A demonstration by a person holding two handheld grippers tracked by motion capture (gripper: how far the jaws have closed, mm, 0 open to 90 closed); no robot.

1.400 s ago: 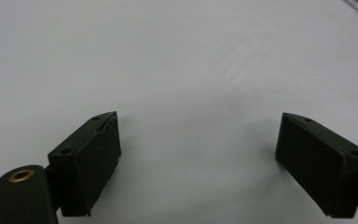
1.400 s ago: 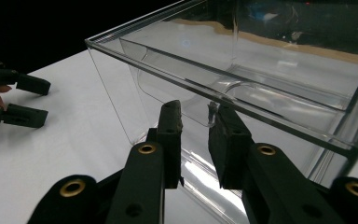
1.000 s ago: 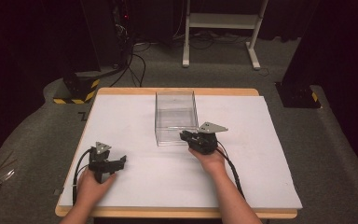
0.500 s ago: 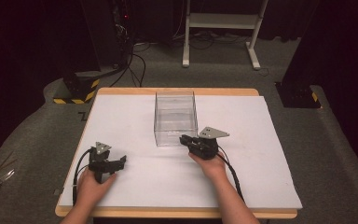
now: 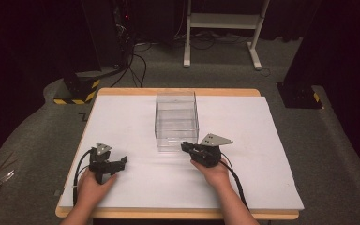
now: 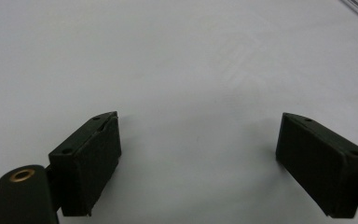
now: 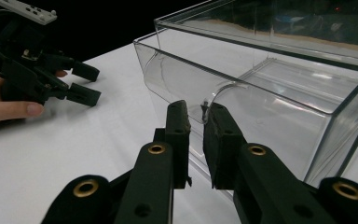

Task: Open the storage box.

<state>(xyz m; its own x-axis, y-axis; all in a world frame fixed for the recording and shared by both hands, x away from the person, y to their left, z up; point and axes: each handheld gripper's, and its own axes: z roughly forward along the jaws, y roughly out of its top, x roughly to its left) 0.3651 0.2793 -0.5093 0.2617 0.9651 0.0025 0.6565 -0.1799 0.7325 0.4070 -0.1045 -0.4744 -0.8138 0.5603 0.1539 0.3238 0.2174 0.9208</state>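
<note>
1. Your left tongs rest on the white surface, jaws wide apart.
2. Your right tongs, nearly together, touch the clear box mid-surface.
3. No readable writing.

a wooden tabletop under a white sheet stands on grey carpet. beyond the tabletop's far edge, a white frame stand rests on the carpet, with black cables trailing just left of it. a yellow-and-black striped base sits off the tabletop's far left corner, a dark base off its far right corner. the room behind is dark, with one small red light.
</note>
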